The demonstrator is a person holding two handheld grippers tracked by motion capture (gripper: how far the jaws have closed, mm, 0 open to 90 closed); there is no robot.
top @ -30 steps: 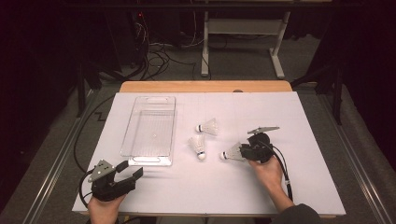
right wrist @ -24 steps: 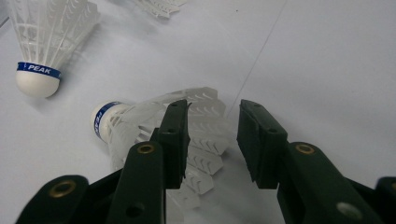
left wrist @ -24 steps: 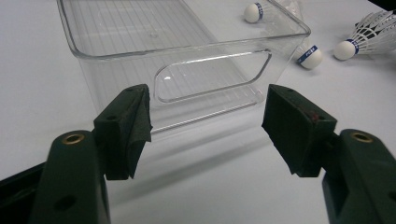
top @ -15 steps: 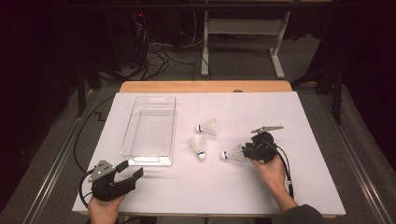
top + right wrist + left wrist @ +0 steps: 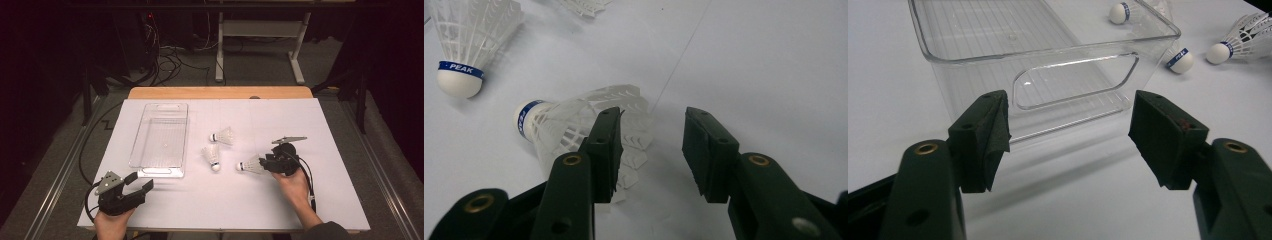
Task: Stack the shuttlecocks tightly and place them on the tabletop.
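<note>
White feathers make the shuttlecock [image 5: 574, 127] very light and fragile. The open right claw [image 5: 651, 150] should pinch its skirt softly. The left claw [image 5: 1068, 135] is open too.

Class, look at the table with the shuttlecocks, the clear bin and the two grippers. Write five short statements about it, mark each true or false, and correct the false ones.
1. Three shuttlecocks lie on the table. True: the near shuttlecock, the middle shuttlecock and the far shuttlecock.
2. The clear bin holds one shuttlecock. False: nothing lies in it.
3. The right gripper is clamped shut on a shuttlecock. False: its jaws stand open, beside the near shuttlecock's feathers.
4. The left gripper is open and faces the bin's end wall. True.
5. The shuttlecocks stand upright on their corks. False: all lie on their sides.
</note>
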